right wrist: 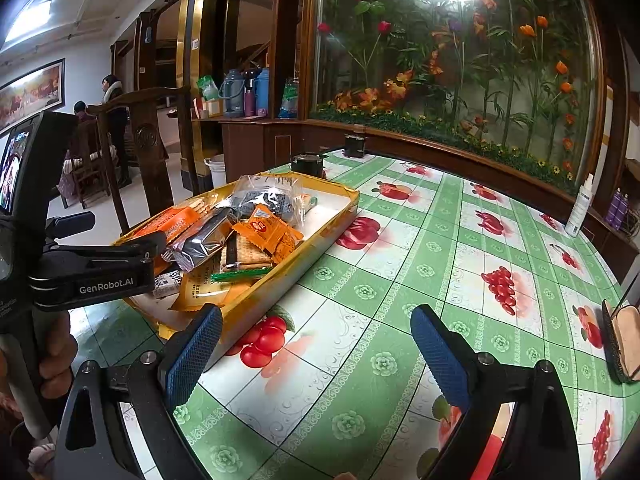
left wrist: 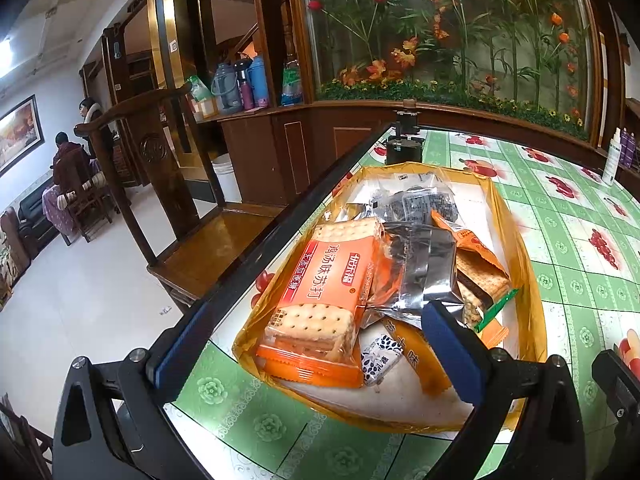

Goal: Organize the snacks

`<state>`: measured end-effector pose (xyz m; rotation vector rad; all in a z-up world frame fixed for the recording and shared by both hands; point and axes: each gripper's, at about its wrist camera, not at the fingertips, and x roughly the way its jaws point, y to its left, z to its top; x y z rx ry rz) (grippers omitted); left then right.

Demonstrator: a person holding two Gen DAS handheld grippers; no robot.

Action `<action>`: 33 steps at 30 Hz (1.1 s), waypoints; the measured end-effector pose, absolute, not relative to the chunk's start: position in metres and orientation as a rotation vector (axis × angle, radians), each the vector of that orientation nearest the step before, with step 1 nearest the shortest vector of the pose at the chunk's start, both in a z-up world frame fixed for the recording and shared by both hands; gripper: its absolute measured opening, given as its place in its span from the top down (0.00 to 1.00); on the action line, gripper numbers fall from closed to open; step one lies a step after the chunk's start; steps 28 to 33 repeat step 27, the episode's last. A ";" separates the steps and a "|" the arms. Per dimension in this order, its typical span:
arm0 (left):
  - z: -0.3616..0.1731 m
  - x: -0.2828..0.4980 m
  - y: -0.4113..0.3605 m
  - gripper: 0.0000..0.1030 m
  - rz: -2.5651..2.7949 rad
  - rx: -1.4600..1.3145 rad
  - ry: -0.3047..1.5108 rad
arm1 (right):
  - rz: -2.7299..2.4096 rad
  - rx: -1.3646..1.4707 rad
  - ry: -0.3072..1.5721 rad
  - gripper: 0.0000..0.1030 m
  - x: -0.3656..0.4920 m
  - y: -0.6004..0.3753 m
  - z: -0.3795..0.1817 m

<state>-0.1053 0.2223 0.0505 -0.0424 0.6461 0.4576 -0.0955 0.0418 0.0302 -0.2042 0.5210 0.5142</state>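
Note:
A shallow yellow box (left wrist: pixel 520 248) on the green fruit-print tablecloth (left wrist: pixel 580 240) holds several snack packs. A big orange cracker pack (left wrist: pixel 320 300) lies at its near left, a silver foil pack (left wrist: pixel 424 272) in the middle, and dark wrapped snacks (left wrist: pixel 420 204) at the far end. My left gripper (left wrist: pixel 316 344) is open just above the box's near end, its fingers either side of the cracker pack without touching it. In the right wrist view the box (right wrist: pixel 312 248) sits to the left. My right gripper (right wrist: pixel 316 352) is open and empty over bare cloth beside the box.
A wooden chair (left wrist: pixel 180 184) stands at the table's left edge. Two small dark holders (right wrist: pixel 308 164) stand beyond the box. A white spray bottle (right wrist: pixel 580 208) stands at the far right, and an open glasses case (right wrist: pixel 622 340) lies near the right edge. A flower display panel lines the back.

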 end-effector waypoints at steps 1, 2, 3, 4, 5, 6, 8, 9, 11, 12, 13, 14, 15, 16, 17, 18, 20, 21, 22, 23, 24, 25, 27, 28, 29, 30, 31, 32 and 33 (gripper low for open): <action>0.051 -0.105 0.223 0.00 0.455 -0.044 0.646 | 0.514 -0.204 0.521 0.06 -0.095 0.042 0.030; 0.051 -0.105 0.223 0.00 0.454 -0.043 0.648 | 0.514 -0.204 0.521 0.06 -0.095 0.042 0.031; 0.050 -0.104 0.222 0.00 0.453 -0.042 0.650 | 0.514 -0.204 0.521 0.06 -0.096 0.041 0.030; 0.050 -0.104 0.222 0.00 0.453 -0.041 0.650 | 0.515 -0.203 0.521 0.06 -0.095 0.042 0.031; 0.050 -0.104 0.222 0.00 0.454 -0.042 0.648 | 0.514 -0.204 0.522 0.06 -0.095 0.042 0.030; 0.050 -0.104 0.222 0.00 0.454 -0.042 0.648 | 0.514 -0.204 0.523 0.06 -0.095 0.042 0.030; 0.050 -0.104 0.222 0.00 0.454 -0.042 0.649 | 0.515 -0.203 0.523 0.06 -0.096 0.042 0.030; 0.050 -0.104 0.222 0.00 0.454 -0.042 0.650 | 0.515 -0.204 0.522 0.06 -0.095 0.042 0.031; 0.050 -0.104 0.222 0.00 0.453 -0.042 0.649 | 0.515 -0.204 0.521 0.06 -0.096 0.042 0.030; 0.050 -0.104 0.222 0.00 0.455 -0.042 0.649 | 0.516 -0.204 0.521 0.06 -0.096 0.042 0.030; 0.050 -0.104 0.222 0.00 0.456 -0.042 0.649 | 0.515 -0.205 0.522 0.06 -0.095 0.042 0.031; 0.051 -0.104 0.222 0.00 0.453 -0.043 0.649 | 0.514 -0.207 0.523 0.06 -0.095 0.042 0.030; 0.050 -0.104 0.222 0.00 0.452 -0.044 0.650 | 0.514 -0.207 0.523 0.06 -0.095 0.042 0.030; 0.051 -0.104 0.222 0.00 0.455 -0.042 0.649 | 0.514 -0.206 0.522 0.06 -0.095 0.041 0.030; 0.051 -0.104 0.222 0.00 0.455 -0.042 0.649 | 0.514 -0.206 0.521 0.06 -0.096 0.041 0.029; 0.051 -0.104 0.222 0.00 0.454 -0.042 0.649 | 0.514 -0.206 0.522 0.06 -0.095 0.041 0.030; 0.051 -0.104 0.222 0.00 0.451 -0.043 0.651 | 0.514 -0.206 0.522 0.06 -0.095 0.042 0.030; 0.050 -0.104 0.222 0.00 0.451 -0.044 0.653 | 0.514 -0.206 0.523 0.06 -0.095 0.041 0.030; 0.050 -0.103 0.222 0.00 0.453 -0.042 0.657 | 0.514 -0.206 0.523 0.06 -0.095 0.041 0.029; 0.049 -0.103 0.222 0.00 0.457 -0.038 0.658 | 0.513 -0.206 0.522 0.06 -0.095 0.041 0.029; 0.049 -0.103 0.223 0.00 0.458 -0.036 0.655 | 0.514 -0.206 0.521 0.06 -0.095 0.041 0.030; 0.048 -0.104 0.224 0.00 0.454 -0.038 0.653 | 0.514 -0.205 0.522 0.06 -0.095 0.040 0.029; 0.048 -0.104 0.224 0.00 0.449 -0.043 0.658 | 0.514 -0.205 0.523 0.06 -0.094 0.040 0.028; 0.048 -0.104 0.224 0.00 0.449 -0.043 0.658 | 0.514 -0.205 0.523 0.06 -0.094 0.040 0.028; 0.048 -0.104 0.224 0.00 0.449 -0.043 0.658 | 0.514 -0.205 0.523 0.06 -0.094 0.040 0.028; 0.048 -0.104 0.224 0.00 0.449 -0.043 0.658 | 0.514 -0.205 0.523 0.06 -0.094 0.040 0.028; 0.048 -0.104 0.224 0.00 0.449 -0.043 0.658 | 0.514 -0.205 0.523 0.06 -0.094 0.040 0.028; 0.048 -0.104 0.224 0.00 0.449 -0.043 0.658 | 0.514 -0.205 0.523 0.06 -0.094 0.040 0.028; 0.048 -0.104 0.224 0.00 0.449 -0.043 0.658 | 0.514 -0.205 0.523 0.06 -0.094 0.040 0.028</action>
